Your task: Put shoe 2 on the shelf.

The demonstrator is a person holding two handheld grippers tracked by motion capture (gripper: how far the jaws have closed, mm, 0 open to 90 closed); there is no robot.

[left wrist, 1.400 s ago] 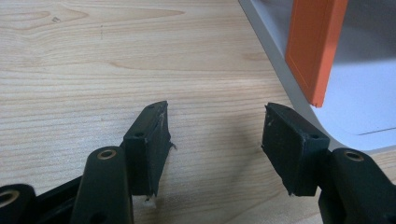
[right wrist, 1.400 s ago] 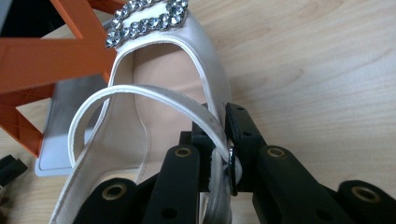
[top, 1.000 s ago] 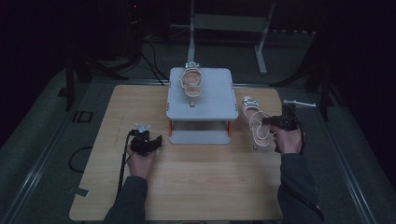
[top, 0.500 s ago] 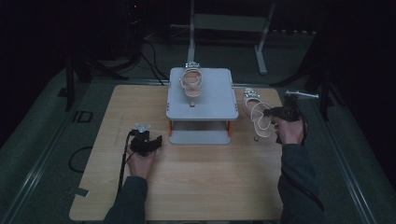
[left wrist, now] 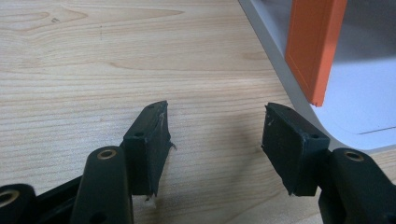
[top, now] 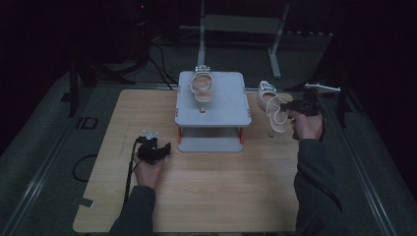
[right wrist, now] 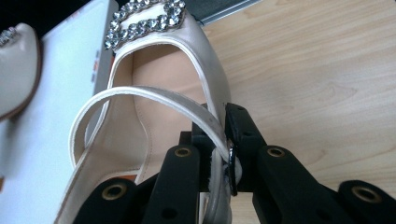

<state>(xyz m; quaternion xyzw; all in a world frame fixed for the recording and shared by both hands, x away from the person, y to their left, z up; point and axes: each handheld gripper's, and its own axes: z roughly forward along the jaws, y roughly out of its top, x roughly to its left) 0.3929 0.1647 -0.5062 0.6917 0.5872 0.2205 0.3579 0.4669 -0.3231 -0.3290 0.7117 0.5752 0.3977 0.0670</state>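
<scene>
A cream high-heeled sandal (top: 275, 110) with a rhinestone buckle (right wrist: 145, 21) hangs above the table to the right of the grey stand (top: 221, 110). My right gripper (top: 290, 109) is shut on its side rim and strap (right wrist: 219, 140). A matching sandal (top: 201, 87) rests on the stand's top shelf, and its toe (right wrist: 16, 70) shows at the left of the right gripper view. My left gripper (top: 164, 149) sits low on the wooden table (top: 221, 187) near the stand's front left leg (left wrist: 313, 46), jaws open and empty (left wrist: 215, 135).
The stand has orange legs and a lower grey shelf (top: 210, 144). Metal frame legs (top: 275, 37) stand on the dark floor behind the table. A thin metal rod (top: 322, 88) juts out near the table's right back corner.
My right gripper has lifted the sandal off the table and carried it up and toward the back. The left gripper has stayed where it was.
</scene>
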